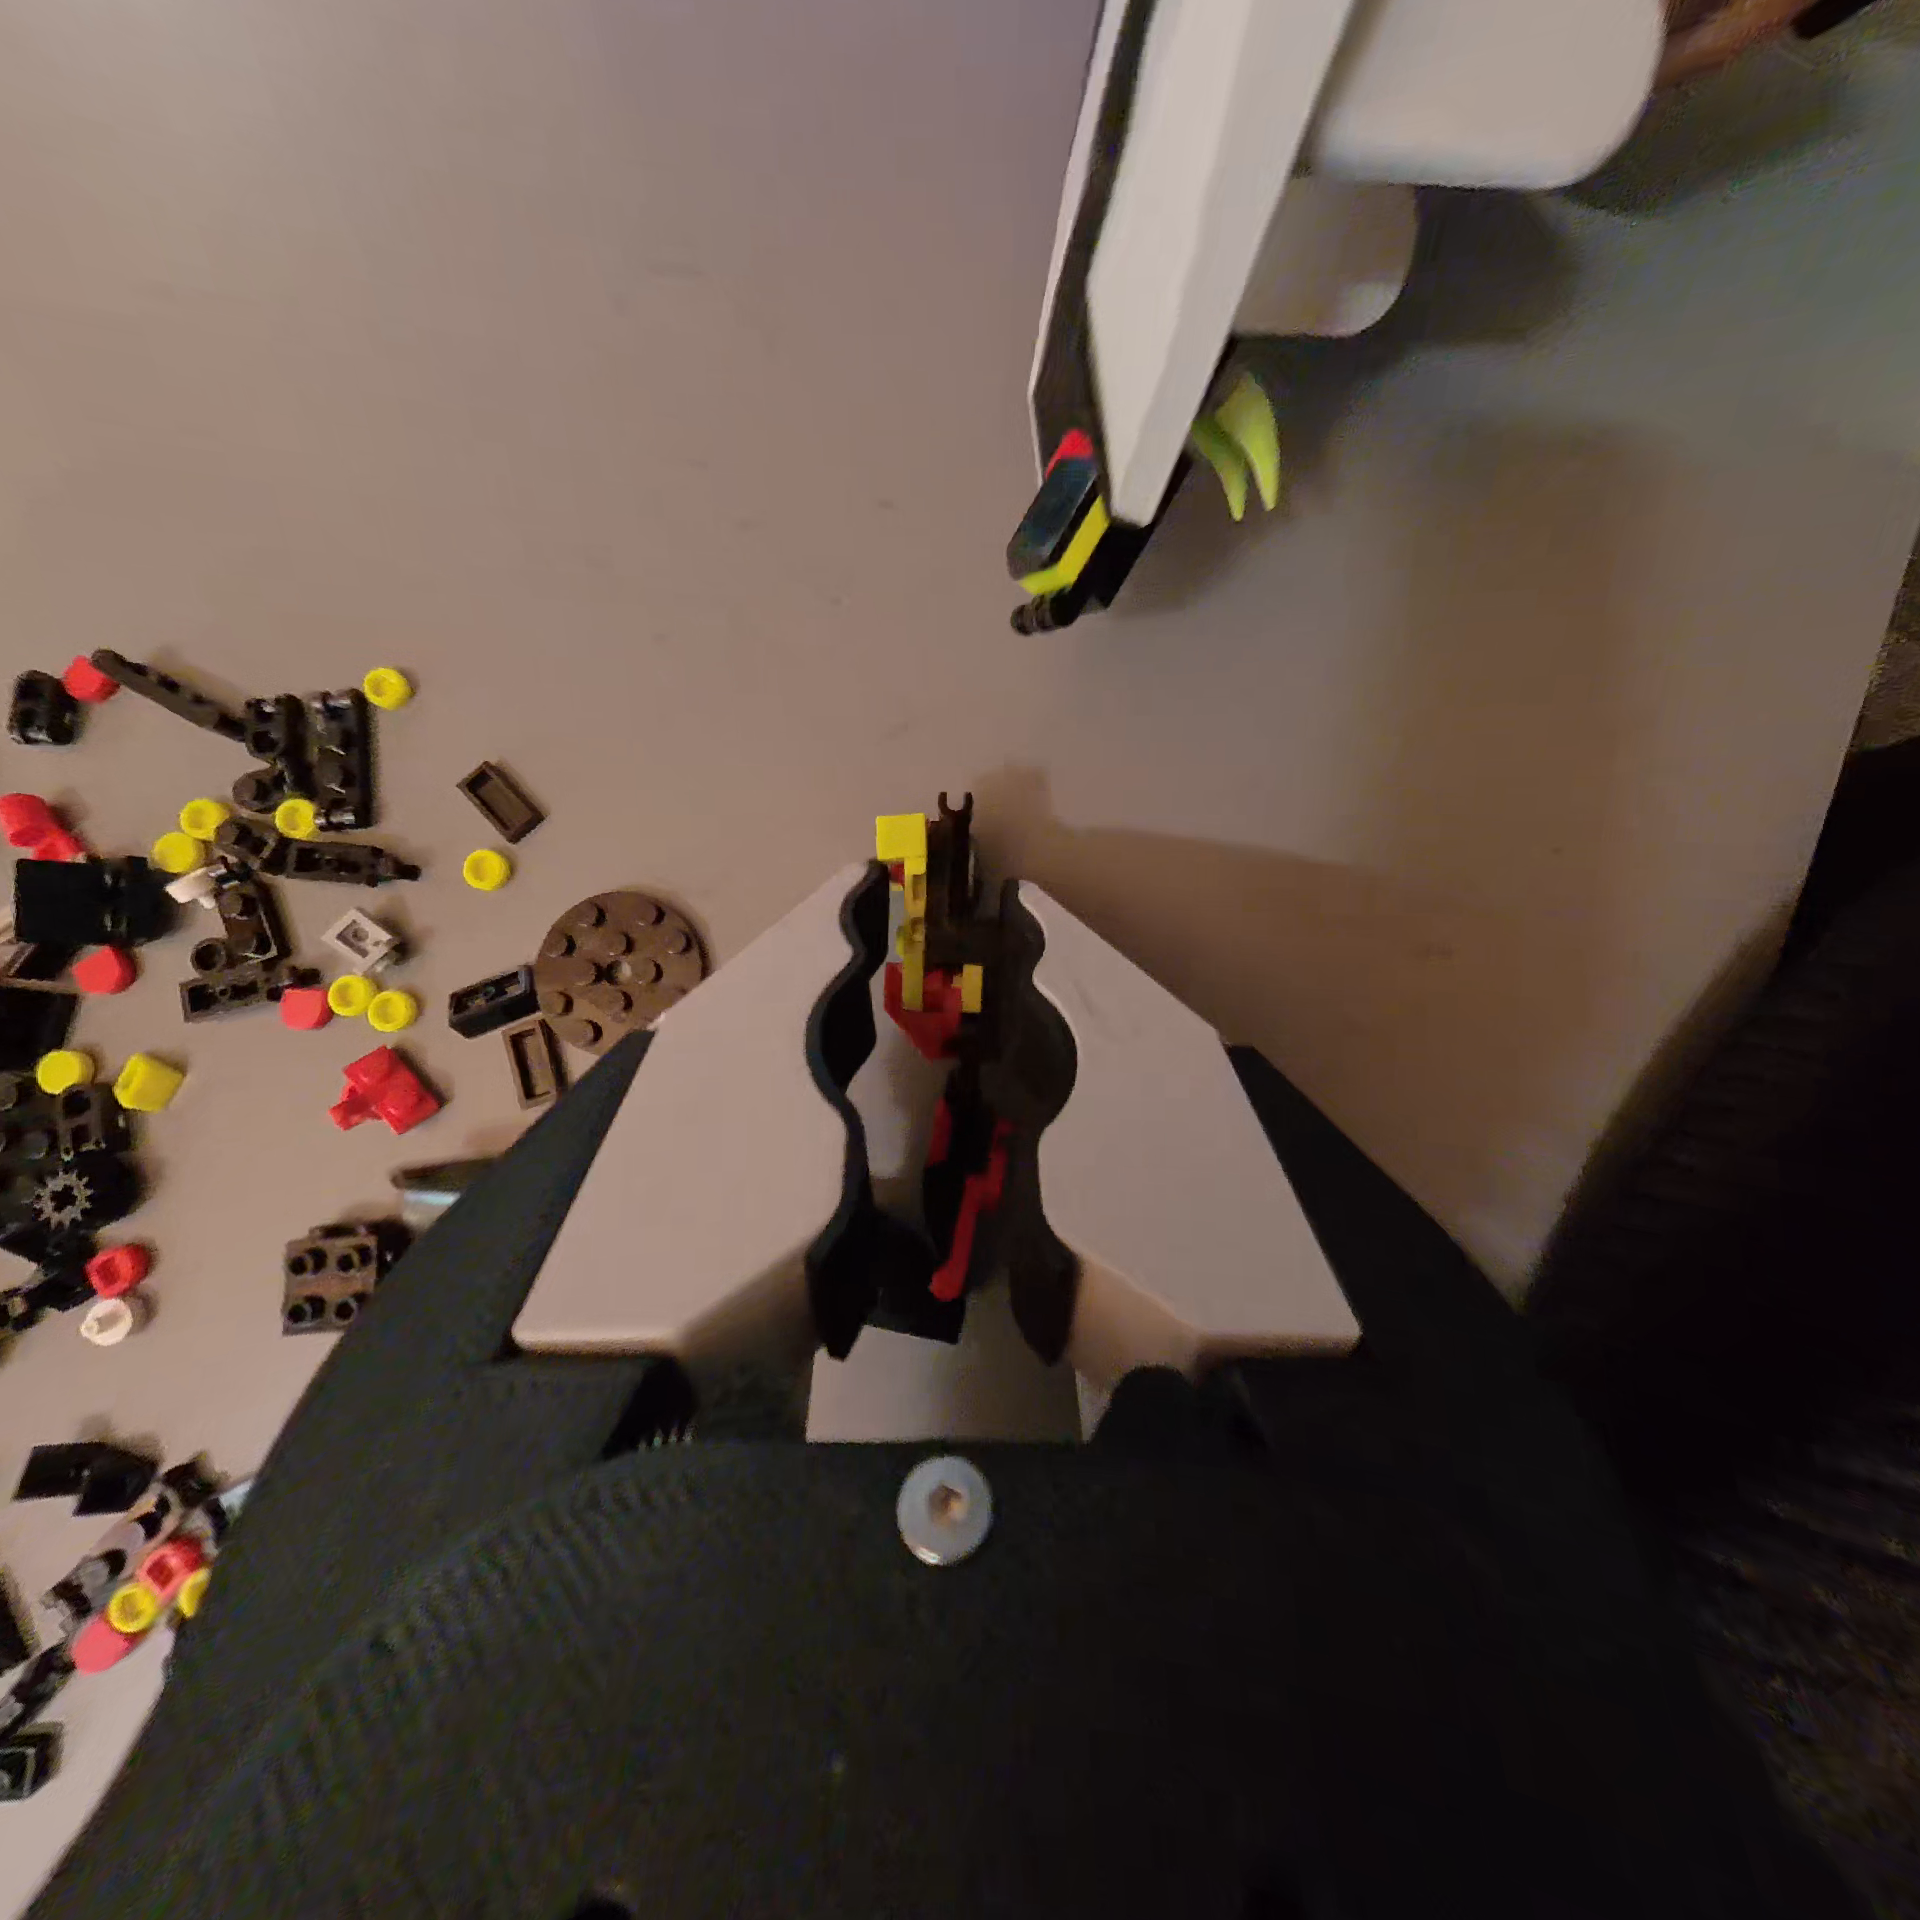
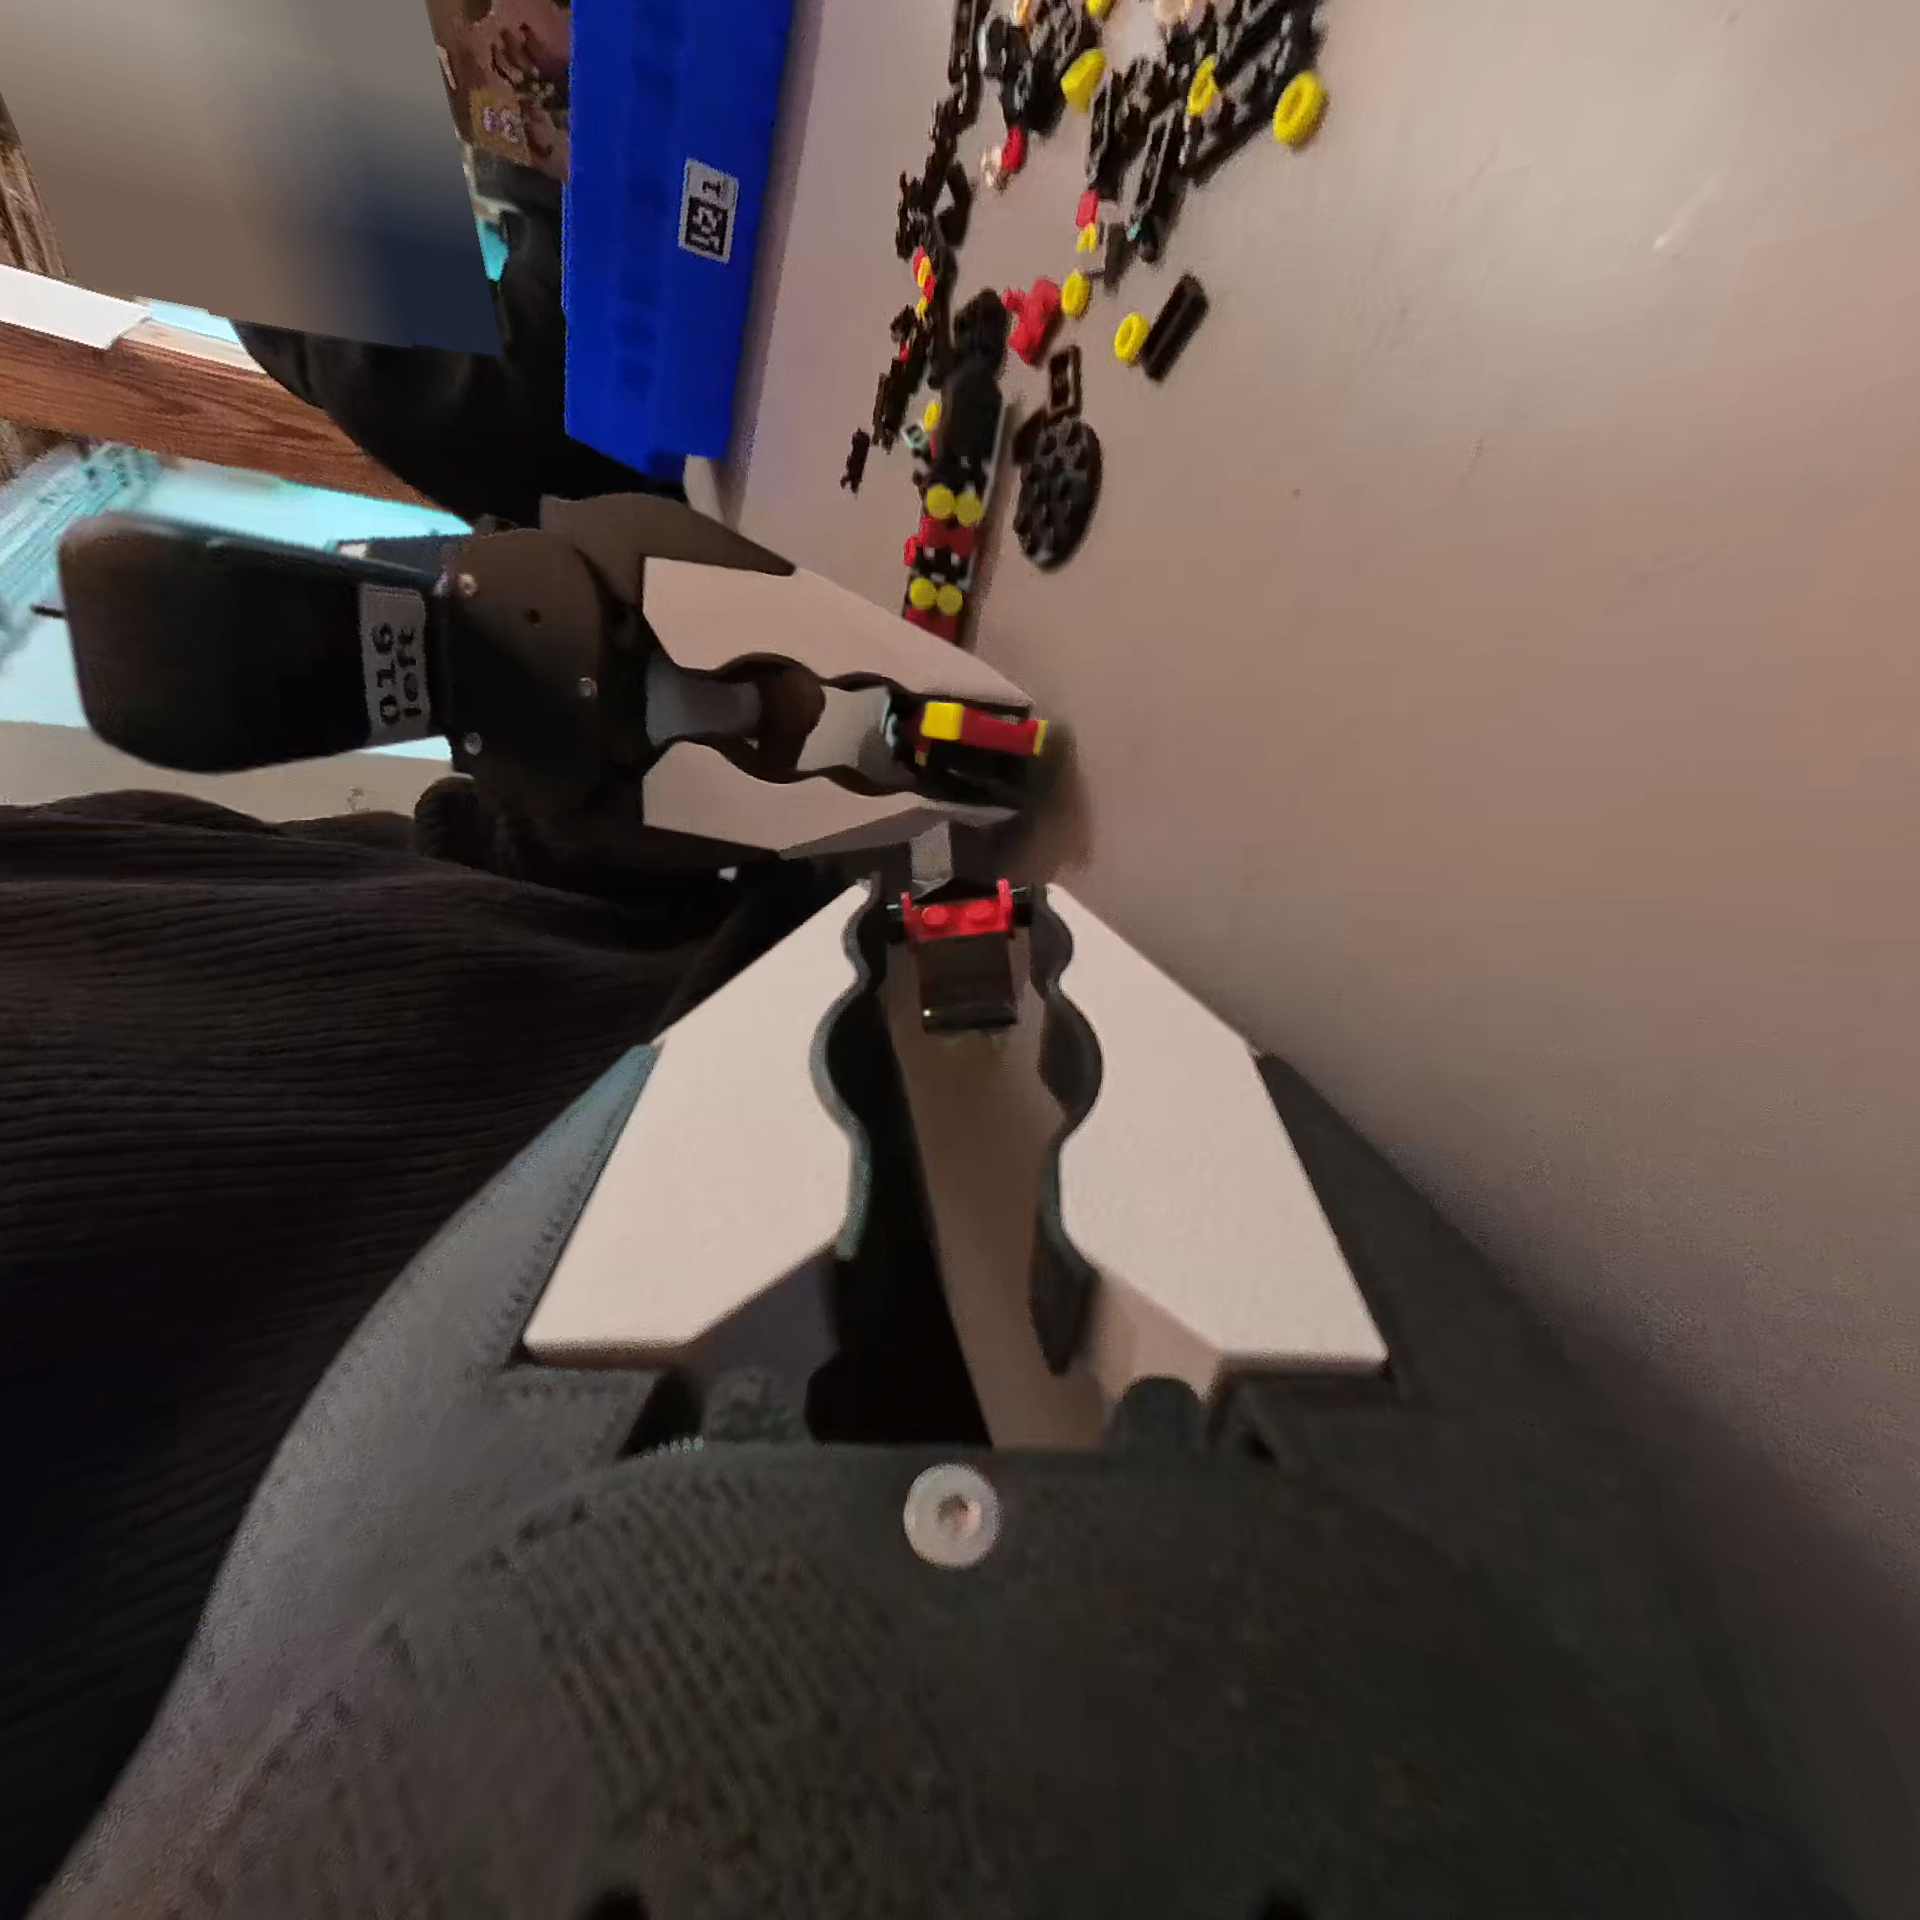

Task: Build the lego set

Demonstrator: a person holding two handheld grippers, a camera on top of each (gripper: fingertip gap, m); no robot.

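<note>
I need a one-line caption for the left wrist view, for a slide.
Left gripper clamps a yellow-red-black lego subassembly above the table, loose pieces alongside; right gripper carries another part.

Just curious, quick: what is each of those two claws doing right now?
Left gripper: shut on a yellow, red and black lego assembly.
Right gripper: shut on a red and black lego piece.

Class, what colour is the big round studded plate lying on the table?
Dark brown round plate, clearest in the left wrist view.
</note>
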